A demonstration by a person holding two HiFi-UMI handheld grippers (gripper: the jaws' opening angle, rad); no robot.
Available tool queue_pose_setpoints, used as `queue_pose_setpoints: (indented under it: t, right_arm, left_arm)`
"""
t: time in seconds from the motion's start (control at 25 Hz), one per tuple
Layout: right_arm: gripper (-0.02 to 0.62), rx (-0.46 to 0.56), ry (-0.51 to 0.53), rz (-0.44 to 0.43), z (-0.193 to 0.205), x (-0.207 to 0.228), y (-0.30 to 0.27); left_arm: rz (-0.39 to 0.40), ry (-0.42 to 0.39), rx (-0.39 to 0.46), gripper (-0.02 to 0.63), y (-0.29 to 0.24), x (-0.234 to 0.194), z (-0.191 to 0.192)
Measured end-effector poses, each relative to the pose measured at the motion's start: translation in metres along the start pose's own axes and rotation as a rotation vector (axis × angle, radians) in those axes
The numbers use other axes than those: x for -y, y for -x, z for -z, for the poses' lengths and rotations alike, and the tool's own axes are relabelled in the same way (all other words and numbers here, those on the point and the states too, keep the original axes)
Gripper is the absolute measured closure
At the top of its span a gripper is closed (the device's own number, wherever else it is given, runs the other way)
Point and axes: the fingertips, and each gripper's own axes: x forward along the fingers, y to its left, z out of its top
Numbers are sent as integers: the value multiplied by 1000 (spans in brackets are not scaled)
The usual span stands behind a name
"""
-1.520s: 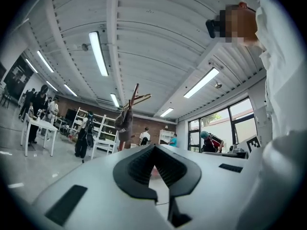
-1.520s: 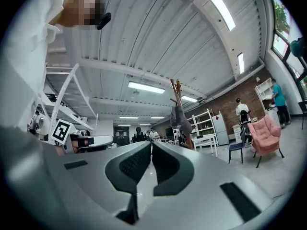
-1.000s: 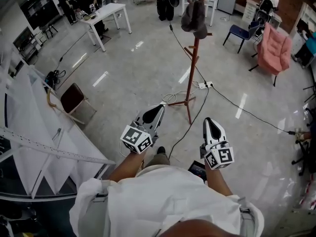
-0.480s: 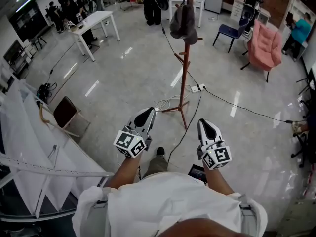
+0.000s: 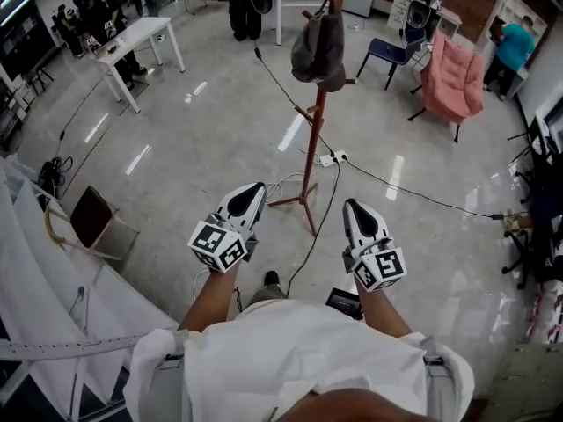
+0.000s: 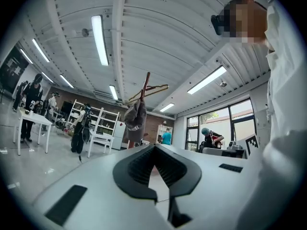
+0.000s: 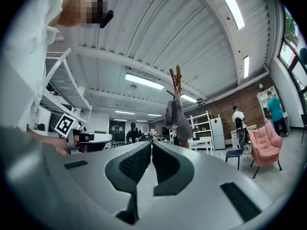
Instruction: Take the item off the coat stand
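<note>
A reddish-brown wooden coat stand [image 5: 315, 126] stands on the grey floor ahead of me. A dark grey cap [image 5: 318, 51] hangs from one of its upper pegs. The same cap [image 6: 135, 120] shows in the left gripper view, and in the right gripper view the cap [image 7: 175, 117] hangs just beyond the jaws. My left gripper [image 5: 252, 189] and right gripper [image 5: 354, 207] are held side by side in front of my body, short of the stand's base. Both are shut, with nothing between the jaws.
A cable and power strip [image 5: 332, 159] lie by the stand's feet. A pink armchair [image 5: 452, 76] and blue chair [image 5: 387, 54] stand at the back right, a white table [image 5: 135, 44] at the back left, a brown chair [image 5: 88, 222] and white racking at the left. People stand further off.
The coat stand and cap have drawn nearer and slid slightly left in the head view as I moved forward. Both grippers stay shut in the same pose.
</note>
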Motion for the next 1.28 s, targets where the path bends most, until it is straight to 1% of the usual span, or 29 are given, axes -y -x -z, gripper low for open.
queue_pose_setpoints:
  t: [0.12, 0.24, 0.4, 0.56, 0.68, 0.76, 0.84, 0.96, 1.04, 1.16, 1.28]
  right_arm:
    - [569, 10, 29, 15, -8, 14, -40]
    - [569, 13, 42, 40, -16, 28, -72]
    - [568, 12, 63, 66, -31, 50, -105]
    - [568, -1, 63, 45, -35, 53, -133]
    - [568, 33, 87, 30, -51, 57, -156]
    - [568, 45, 106, 4, -62, 63, -169]
    - [555, 37, 142, -33, -72, 67, -177]
    - [495, 24, 196, -73, -91, 79, -189]
    - [483, 13, 228, -101, -106, 88, -198]
    - [469, 12, 250, -143, -126, 98, -208]
    - [456, 30, 255, -182, -151, 104, -218]
  left_arm:
    - [20, -15, 11, 594, -27, -35, -17]
    - [35, -13, 6, 594, -48, -64, -33]
    - [97, -22, -8, 592, -82, -87, -46]
    - [135, -16, -6, 592, -92, -107, -52]
    - [172, -30, -3, 592, -109, -123, -55]
    - [181, -39, -7, 592, -124, -131, -55]
    - [198, -36, -9, 589, -137, -133, -56]
    - [218, -63, 0, 528, -154, -125, -70]
    - [221, -85, 15, 526, -164, -117, -84]
    - [228, -112, 31, 523, -177, -103, -101]
    - [269, -96, 30, 504, -194, -89, -121]
